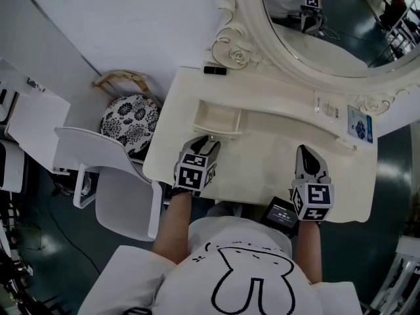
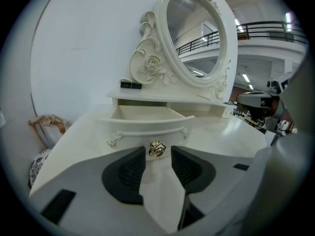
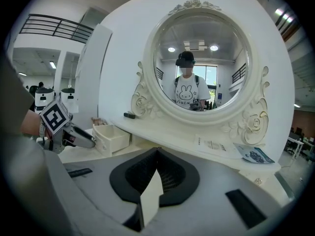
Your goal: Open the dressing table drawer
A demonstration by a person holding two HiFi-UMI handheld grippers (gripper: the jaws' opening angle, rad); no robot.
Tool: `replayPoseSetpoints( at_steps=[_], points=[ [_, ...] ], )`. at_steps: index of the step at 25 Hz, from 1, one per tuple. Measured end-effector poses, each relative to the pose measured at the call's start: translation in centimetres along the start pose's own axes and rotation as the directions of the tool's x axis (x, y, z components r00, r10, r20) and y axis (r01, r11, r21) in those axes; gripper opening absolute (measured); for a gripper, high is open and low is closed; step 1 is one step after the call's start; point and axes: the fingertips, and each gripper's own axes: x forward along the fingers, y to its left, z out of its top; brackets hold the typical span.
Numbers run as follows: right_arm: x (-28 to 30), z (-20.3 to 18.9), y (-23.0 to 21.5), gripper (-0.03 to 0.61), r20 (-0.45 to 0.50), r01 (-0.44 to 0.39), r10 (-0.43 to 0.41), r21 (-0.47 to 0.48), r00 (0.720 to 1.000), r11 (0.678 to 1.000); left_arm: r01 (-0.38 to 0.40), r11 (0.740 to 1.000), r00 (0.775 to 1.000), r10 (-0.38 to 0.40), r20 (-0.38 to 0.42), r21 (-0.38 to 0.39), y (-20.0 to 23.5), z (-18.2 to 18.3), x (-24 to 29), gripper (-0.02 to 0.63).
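Noting state: the drawer (image 2: 145,128) stands pulled well out from under the shelf of the dressing table (image 1: 275,149), inside bare, so the task looks all but done. Left gripper (image 1: 210,142) sits at the drawer front with its fingers spread. The small gold knob (image 2: 156,149) lies between the tips with a gap on each side, pads not pressing it. Right gripper (image 3: 157,154) rests above the table top well to the right, fingers pressed together on nothing. Step in hand, as judged: let go and clear the knob. To do it well, keep the left fingers wide and draw straight back along the drawer's own line — a sideways drift could snag the knob and skew or nudge the drawer. Right gripper should stay clear. Writing: a white card (image 1: 326,107) and a blue-and-white leaflet (image 1: 359,123) lie below the mirror (image 1: 328,18), both with print too small to read. The shirt shows a rabbit outline — the words under it in the mirror are possibly a logo, unreadable.
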Motion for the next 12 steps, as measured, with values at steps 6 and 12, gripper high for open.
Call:
replayPoseSetpoints(
  at_steps=[6,12],
  points=[
    [-0.4,0.9,0.8,0.014,0.022,-0.032,0.032,0.001,0.999,0.999,0.010,1.000,1.000,-0.010,0.019,0.009,-0.2,0.4,-0.4,0.199],
    [-0.5,1.0,0.5,0.015,0.030,-0.043,0.042,0.035,0.999,0.998,-0.005,1.000,0.998,0.005,0.064,0.004,-0.2,1.5,-1.4,0.199]
  ],
)
